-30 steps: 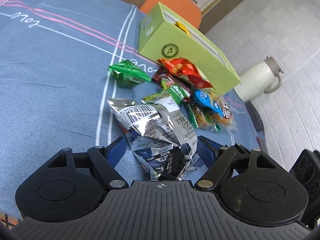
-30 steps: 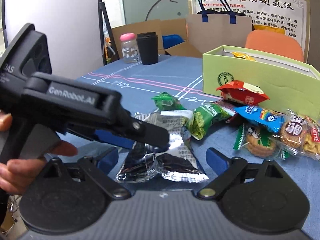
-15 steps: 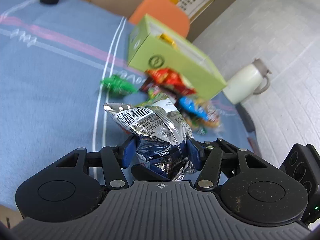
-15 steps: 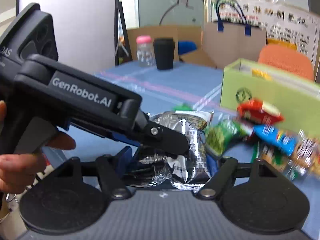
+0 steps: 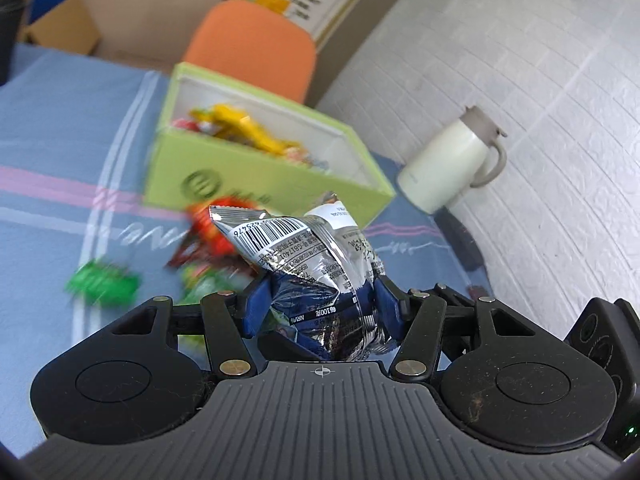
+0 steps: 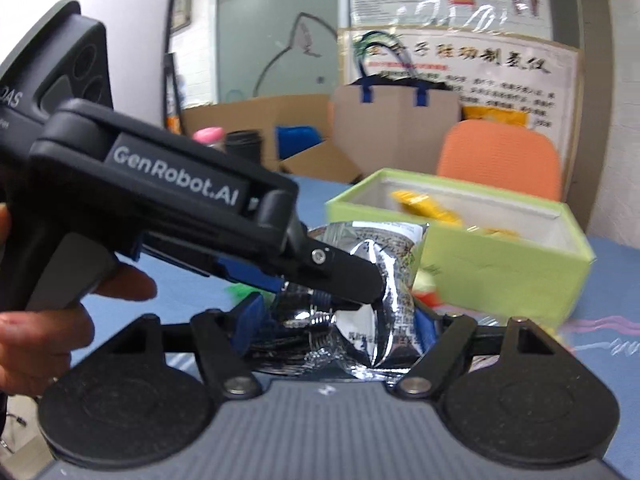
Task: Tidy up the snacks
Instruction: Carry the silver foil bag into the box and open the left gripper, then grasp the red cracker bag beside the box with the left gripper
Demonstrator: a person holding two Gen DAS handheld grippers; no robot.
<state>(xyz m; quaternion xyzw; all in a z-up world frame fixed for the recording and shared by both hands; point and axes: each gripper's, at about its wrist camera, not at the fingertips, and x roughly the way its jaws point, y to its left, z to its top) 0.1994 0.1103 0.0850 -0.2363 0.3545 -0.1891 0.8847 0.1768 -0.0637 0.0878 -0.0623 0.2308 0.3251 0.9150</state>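
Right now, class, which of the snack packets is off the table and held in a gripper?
The silver foil packet with the barcode, pinched in the left gripper. The red packet and green packet lie on the blue cloth.

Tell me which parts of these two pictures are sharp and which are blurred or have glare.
Left wrist view: the silver snack bag and left gripper are sharp; the green box and loose snacks are motion-smeared. Right wrist view: the bag is fairly sharp with bright foil glare; the box and wall poster look soft.
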